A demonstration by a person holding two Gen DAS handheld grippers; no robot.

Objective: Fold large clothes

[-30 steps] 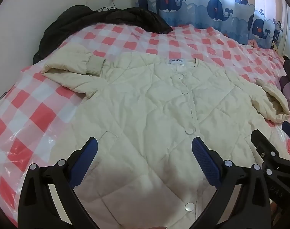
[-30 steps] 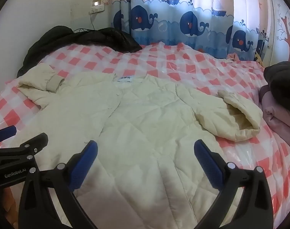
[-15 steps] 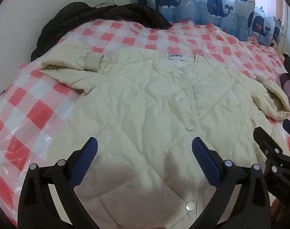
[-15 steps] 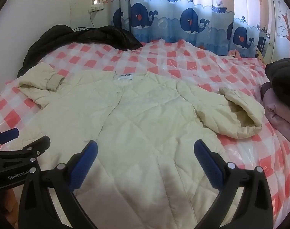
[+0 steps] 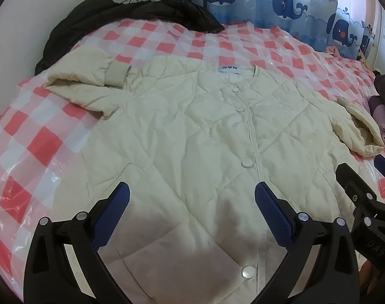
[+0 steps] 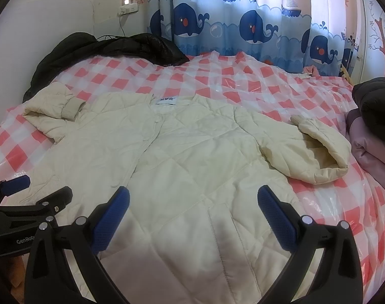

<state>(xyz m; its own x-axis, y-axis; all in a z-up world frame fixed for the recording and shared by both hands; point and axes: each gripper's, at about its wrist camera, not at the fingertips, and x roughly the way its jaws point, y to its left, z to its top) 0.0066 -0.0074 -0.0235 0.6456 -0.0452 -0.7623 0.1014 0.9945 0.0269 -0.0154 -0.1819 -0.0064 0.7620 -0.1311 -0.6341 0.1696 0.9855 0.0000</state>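
A bed with a pink-and-white checked cover fills both views. A cream quilted jacket lies spread flat on it, buttoned, collar toward the whale-print curtain, both sleeves bent inward. A black coat lies heaped at the far corner. The left gripper and right gripper hover over the jacket's hem, jaws wide and holding nothing.

Left gripper and right gripper, jaws wide apart.
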